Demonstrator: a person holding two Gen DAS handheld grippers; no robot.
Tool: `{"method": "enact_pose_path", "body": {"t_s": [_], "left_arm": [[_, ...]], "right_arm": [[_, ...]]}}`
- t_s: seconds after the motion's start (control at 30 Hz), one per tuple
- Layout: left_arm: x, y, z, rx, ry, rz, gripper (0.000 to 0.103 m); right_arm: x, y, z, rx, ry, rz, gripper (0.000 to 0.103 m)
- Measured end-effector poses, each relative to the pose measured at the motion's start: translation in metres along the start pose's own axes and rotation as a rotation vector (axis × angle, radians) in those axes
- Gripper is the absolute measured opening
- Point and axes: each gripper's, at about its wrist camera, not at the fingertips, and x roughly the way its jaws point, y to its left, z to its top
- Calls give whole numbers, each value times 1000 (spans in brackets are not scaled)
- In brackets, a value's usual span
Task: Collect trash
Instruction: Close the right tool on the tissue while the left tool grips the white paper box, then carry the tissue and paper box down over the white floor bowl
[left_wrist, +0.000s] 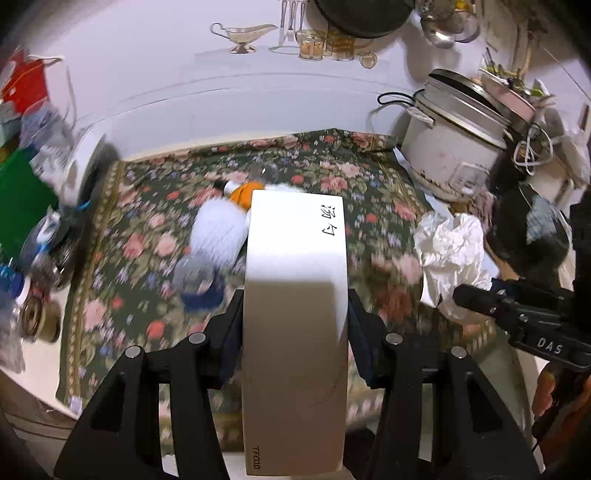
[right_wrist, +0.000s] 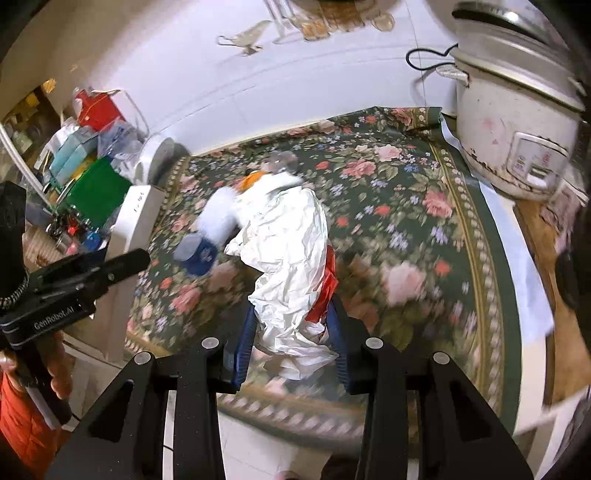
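Observation:
My left gripper (left_wrist: 295, 325) is shut on a flat white cardboard box (left_wrist: 295, 280) with black characters printed on it, held above the floral cloth (left_wrist: 147, 229). My right gripper (right_wrist: 291, 332) is shut on a crumpled white and red wrapper (right_wrist: 288, 258), also held over the cloth (right_wrist: 406, 221). That wrapper shows in the left wrist view (left_wrist: 450, 251) at the right, in front of the right gripper's body. A white fluffy toy (left_wrist: 218, 229) with an orange part and a blue cap lies on the cloth, also in the right wrist view (right_wrist: 218, 214).
A worn white rice cooker (left_wrist: 454, 147) stands at the back right, also in the right wrist view (right_wrist: 517, 122). Bags, a green box (right_wrist: 96, 199) and clutter crowd the left side. A white tiled wall (left_wrist: 221, 92) runs behind.

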Motion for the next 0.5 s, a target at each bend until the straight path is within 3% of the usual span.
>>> {"method": "enact_pose_path", "body": {"t_s": [0.27, 0.5], "left_arm": [[-50, 20, -82, 12, -26, -3, 51], [-68, 26, -141, -8, 48, -25, 51]], "right_arm": [[-25, 57, -69, 34, -41, -26, 34], [-36, 81, -118, 65, 15, -55, 34]]}}
